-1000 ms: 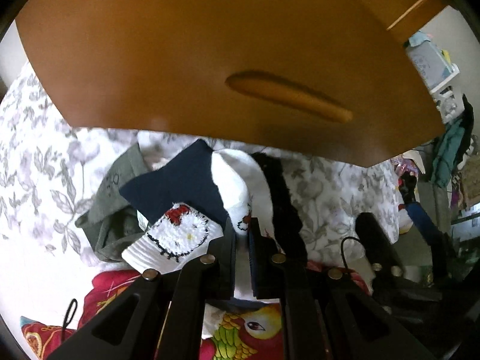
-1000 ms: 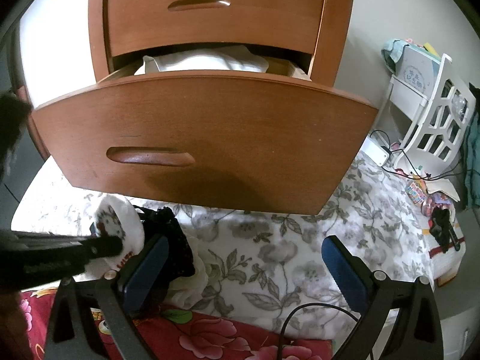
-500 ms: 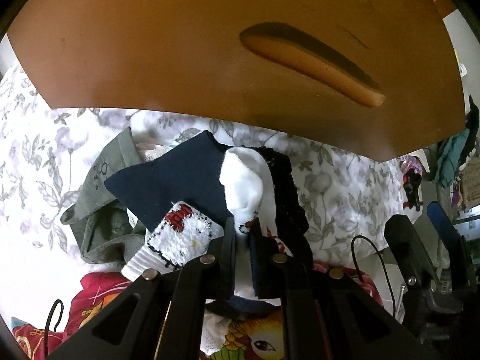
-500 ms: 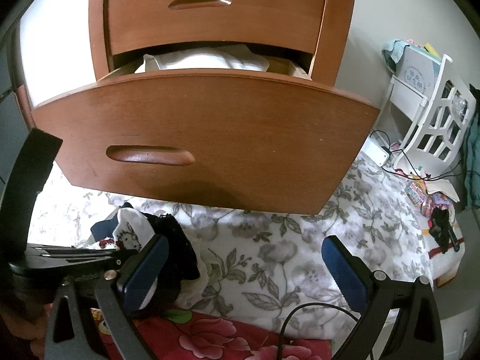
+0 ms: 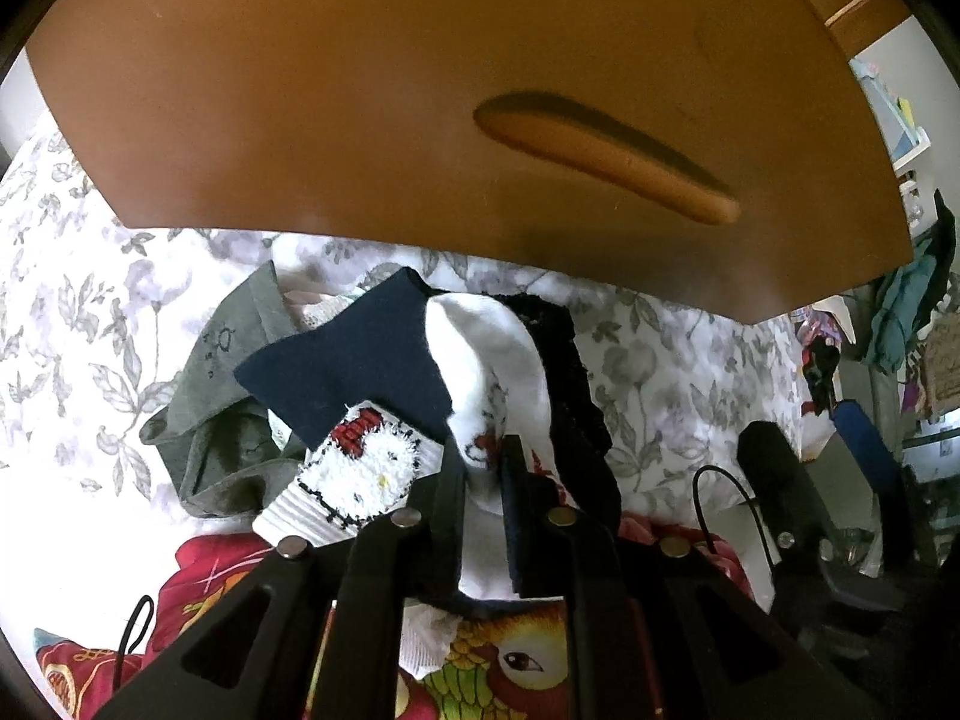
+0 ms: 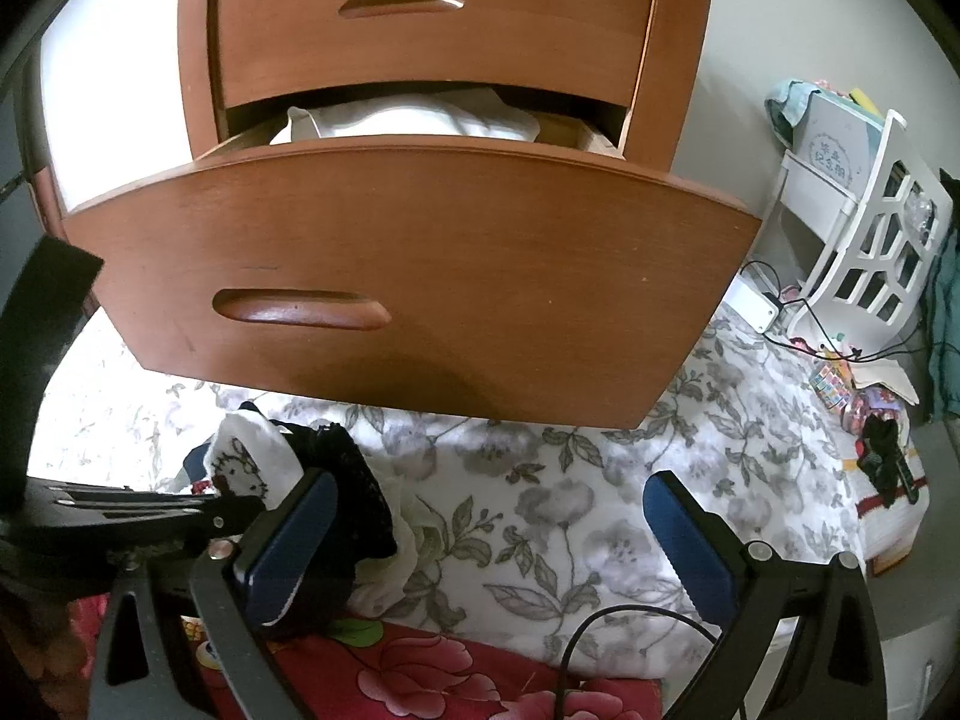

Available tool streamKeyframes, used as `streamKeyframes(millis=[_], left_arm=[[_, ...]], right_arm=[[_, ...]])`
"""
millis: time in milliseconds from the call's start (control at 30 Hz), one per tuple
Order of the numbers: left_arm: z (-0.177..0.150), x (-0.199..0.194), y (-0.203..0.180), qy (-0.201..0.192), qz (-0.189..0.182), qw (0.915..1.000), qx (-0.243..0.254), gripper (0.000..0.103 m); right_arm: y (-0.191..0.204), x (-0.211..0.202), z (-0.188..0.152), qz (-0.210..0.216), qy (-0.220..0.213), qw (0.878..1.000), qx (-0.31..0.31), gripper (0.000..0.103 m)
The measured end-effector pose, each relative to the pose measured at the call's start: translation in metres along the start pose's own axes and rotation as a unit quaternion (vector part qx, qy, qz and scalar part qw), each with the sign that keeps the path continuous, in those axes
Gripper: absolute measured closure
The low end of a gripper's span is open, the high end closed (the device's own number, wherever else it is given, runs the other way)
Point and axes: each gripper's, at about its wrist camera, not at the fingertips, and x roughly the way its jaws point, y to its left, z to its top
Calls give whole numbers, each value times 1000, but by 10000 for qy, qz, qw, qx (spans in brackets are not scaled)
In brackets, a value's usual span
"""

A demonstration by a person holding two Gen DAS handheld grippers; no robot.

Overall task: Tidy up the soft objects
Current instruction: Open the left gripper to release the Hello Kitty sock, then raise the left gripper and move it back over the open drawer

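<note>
My left gripper [image 5: 483, 456] points down at a pile of clothes on the bed, below the drawer front [image 5: 360, 90]. A white sock [image 5: 480, 354] with a cartoon cat print stands between its pads, which still touch it while the jaws are opening. Its mate, a fluffy cat-face sock [image 5: 360, 474], lies just left of the fingers. Under them are a navy cloth [image 5: 342, 366], a black lace garment [image 5: 570, 390] and a grey-green garment [image 5: 222, 384]. My right gripper [image 6: 487, 480] hangs open over the floral sheet, empty, with the white sock [image 6: 246, 456] to its left.
The wooden drawer [image 6: 420, 252] stands pulled out over the bed with white cloth [image 6: 408, 117] inside. A red floral blanket [image 6: 420, 672] lies at the near edge. A white rack [image 6: 864, 240], cables and small clutter sit at the right.
The left jaws have widened a little around the white sock, and the sock now rests lower on the pile. The right gripper has not moved.
</note>
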Motion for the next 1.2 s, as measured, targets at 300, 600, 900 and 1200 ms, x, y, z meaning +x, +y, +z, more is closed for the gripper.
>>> streamKeyframes(millis=[300, 600, 900, 1200], left_arm=[[4, -26, 0, -276, -80, 9996, 22, 68], [7, -56, -5, -605, -158, 9980, 35, 53], [10, -71, -2, -812, -40, 9966, -127, 33], [9, -70, 6, -893, 259, 9953, -284, 15]], right_arm=[[0, 1, 0, -3, 0, 10000, -3, 0], [0, 1, -1, -2, 0, 10000, -1, 0], [0, 1, -1, -5, 3, 10000, -7, 0], [0, 1, -1, -10, 5, 10000, -17, 0]])
